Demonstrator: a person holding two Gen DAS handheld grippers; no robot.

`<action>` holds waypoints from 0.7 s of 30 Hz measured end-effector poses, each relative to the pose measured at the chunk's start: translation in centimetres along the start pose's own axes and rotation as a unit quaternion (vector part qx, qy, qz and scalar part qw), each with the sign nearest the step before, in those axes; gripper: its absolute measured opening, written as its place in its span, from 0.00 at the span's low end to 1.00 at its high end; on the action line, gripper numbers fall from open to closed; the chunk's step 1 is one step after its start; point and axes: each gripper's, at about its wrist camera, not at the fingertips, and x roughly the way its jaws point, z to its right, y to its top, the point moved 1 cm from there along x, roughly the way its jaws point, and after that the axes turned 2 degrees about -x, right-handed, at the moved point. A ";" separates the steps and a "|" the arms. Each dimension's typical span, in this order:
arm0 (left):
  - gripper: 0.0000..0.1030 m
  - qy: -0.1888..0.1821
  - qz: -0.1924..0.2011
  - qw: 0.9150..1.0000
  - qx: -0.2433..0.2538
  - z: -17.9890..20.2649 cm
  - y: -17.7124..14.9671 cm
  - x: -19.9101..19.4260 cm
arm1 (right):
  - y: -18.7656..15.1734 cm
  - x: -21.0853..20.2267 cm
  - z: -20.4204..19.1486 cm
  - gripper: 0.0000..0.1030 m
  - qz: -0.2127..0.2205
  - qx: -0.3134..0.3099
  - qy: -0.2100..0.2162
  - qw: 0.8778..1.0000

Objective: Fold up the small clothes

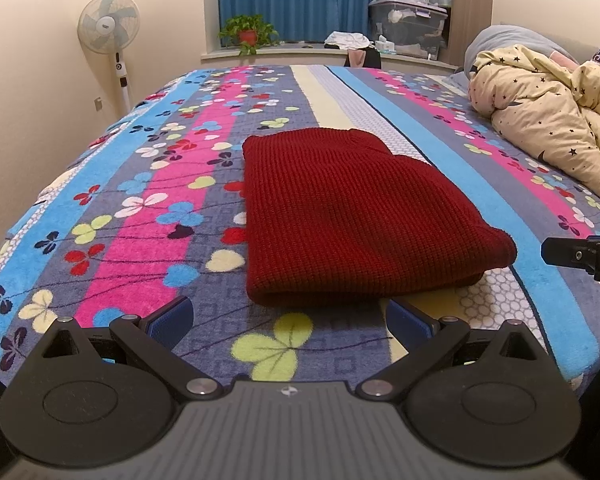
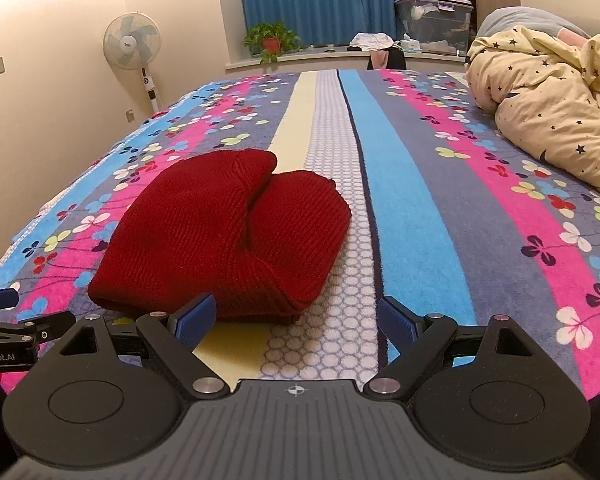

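A plush, fuzzy bedspread (image 1: 148, 216) covered the bed, striped lengthwise in blue, pink, grey and cream and scattered with clover-like leaf shapes; one pale stripe carried a honeycomb of white dots. On its far right side lay a rumpled cream quilt (image 1: 548, 120) printed with small dark stars.

The folded red sweater (image 1: 352, 216) sat near the middle of the bedspread, a chunky ribbed knit folded into a thick, roughly rectangular bundle with rounded edges. From the right wrist view its top layers overlapped in two soft lobes.

The left gripper (image 1: 290, 320) hovered just in front of the sweater's near edge, its jaws spread wide and empty, with blue textured pads (image 1: 172, 320) on matte black linkage arms. The right gripper (image 2: 296, 318) was likewise spread wide, holding nothing, its left pad close by the sweater's near right corner. On the left gripper's body, seen from the right wrist, white lettering read "nRobot.AI", partly cut off.

A white pedestal fan (image 1: 108, 24) stood by the wall; its hub label was too small to read.
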 end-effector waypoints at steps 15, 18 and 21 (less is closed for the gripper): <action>1.00 -0.001 0.000 1.000 0.001 0.0 -0.1 0.1 | 0.0 0.0 -0.1 0.86 -0.001 -0.002 -0.001 1.000; 1.00 -0.002 0.001 1.000 0.002 -0.1 -0.1 0.2 | 0.0 0.0 -0.1 0.86 -0.001 -0.002 -0.001 1.000; 1.00 -0.003 0.001 1.000 0.002 0.0 -0.1 0.2 | 0.0 0.0 -0.2 0.86 -0.002 -0.002 -0.001 1.000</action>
